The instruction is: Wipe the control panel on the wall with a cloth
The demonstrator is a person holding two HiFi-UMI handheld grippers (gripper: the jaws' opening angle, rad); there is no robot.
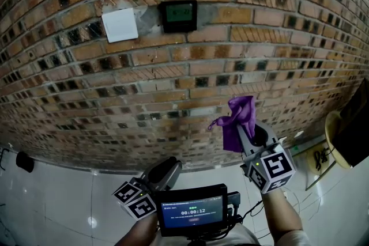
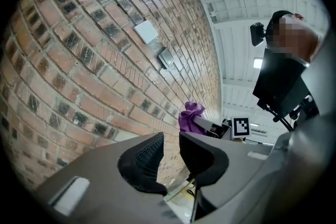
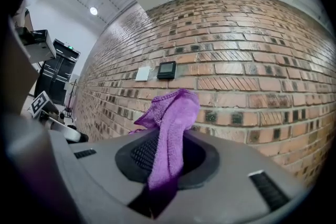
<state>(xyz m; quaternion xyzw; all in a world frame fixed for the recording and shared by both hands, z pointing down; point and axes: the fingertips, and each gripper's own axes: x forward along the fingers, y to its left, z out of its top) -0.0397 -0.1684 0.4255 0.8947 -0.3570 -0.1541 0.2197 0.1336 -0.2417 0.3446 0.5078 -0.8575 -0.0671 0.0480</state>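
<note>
Hanging high on the brick wall (image 1: 242, 60) in the head view, the dark panel (image 1: 178, 15) sits just right of a white plate (image 1: 120, 25). Well below it, the right gripper (image 1: 249, 131) points up at the wall with the purple cloth (image 1: 237, 119) bunched at its tips, apart from the panel. The left gripper (image 1: 165, 171) is held low, beside a small screen (image 1: 193, 211).

In the left gripper view, the left gripper (image 2: 170, 140) has its jaws a little apart with nothing between them. Beyond them the cloth (image 2: 189, 115) sticks up near the bricks, and the panel (image 2: 165, 57) is farther along the wall.

In the right gripper view, the right gripper (image 3: 167, 157) is clamped on the cloth (image 3: 170, 123). The cloth runs between the fingers (image 3: 142, 153) and flops over beyond their tips. The panel (image 3: 167, 69) lies past it, untouched.
</note>
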